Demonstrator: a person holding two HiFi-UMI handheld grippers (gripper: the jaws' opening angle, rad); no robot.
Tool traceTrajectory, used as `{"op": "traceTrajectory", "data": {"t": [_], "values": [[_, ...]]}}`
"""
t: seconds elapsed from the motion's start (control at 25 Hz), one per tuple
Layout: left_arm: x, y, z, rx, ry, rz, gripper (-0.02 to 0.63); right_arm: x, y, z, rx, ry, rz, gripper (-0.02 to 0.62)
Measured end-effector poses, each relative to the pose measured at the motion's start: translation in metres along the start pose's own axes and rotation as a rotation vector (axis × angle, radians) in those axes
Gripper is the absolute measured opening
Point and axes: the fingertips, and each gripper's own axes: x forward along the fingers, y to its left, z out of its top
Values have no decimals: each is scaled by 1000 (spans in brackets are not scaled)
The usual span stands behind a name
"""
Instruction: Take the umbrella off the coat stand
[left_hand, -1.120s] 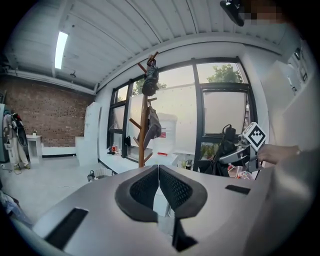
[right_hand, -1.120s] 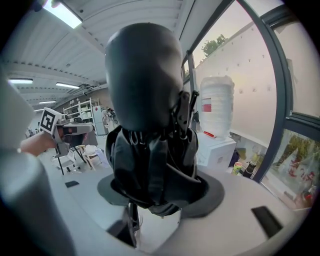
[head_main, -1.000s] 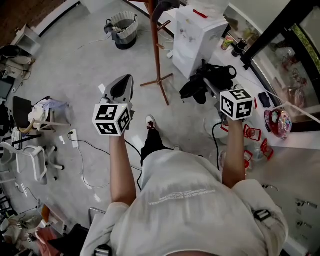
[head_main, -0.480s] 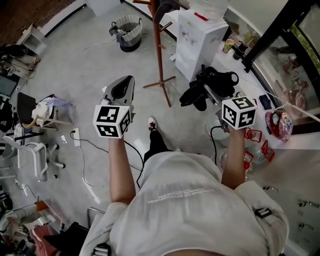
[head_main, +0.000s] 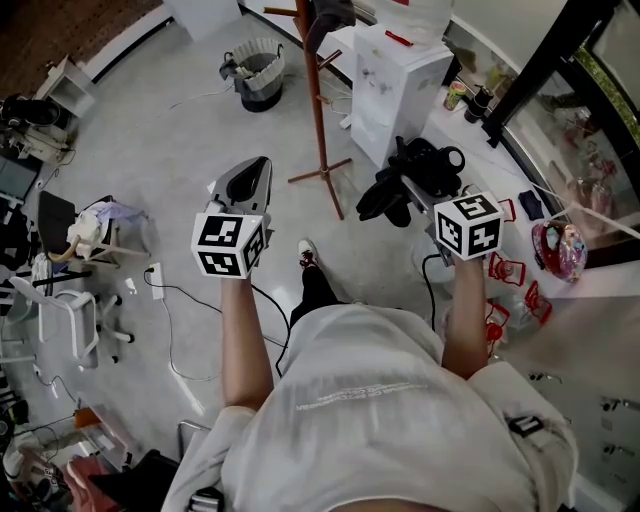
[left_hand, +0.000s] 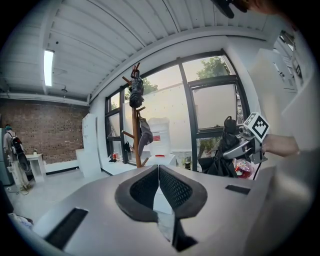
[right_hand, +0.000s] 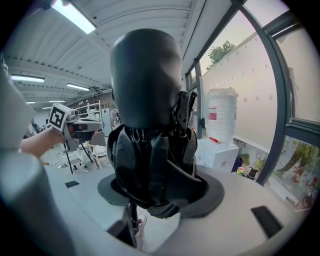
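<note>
My right gripper (head_main: 425, 190) is shut on a folded black umbrella (head_main: 408, 176), held clear of the wooden coat stand (head_main: 318, 100), which stands further away and to the left. In the right gripper view the umbrella (right_hand: 150, 125) fills the middle, its bundled canopy pinched between the pads of the right gripper (right_hand: 160, 192). My left gripper (head_main: 248, 178) is shut with nothing in it; its pads meet in the left gripper view (left_hand: 159, 172). Dark and grey garments (left_hand: 136, 95) hang on the coat stand (left_hand: 135, 140).
A white water dispenser (head_main: 398, 78) stands right of the stand. A bin (head_main: 258, 68) sits at the back. Cables (head_main: 170, 300) run across the floor, chairs (head_main: 70, 310) crowd the left. Red items (head_main: 508, 272) and a ledge (head_main: 600, 280) lie at the right.
Both grippers have drifted a little across the floor, and the right one still carries the umbrella. Neither gripper's jaws have changed.
</note>
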Motion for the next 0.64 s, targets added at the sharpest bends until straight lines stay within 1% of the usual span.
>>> {"op": "traceTrajectory", "data": {"t": [0.24, 0.64], "values": [[1, -2, -3, -10, 2, -2, 15, 2, 1, -1, 10, -8, 20, 256], [6, -3, -9, -21, 18, 0, 15, 14, -1, -9, 6, 12, 37, 257]]}}
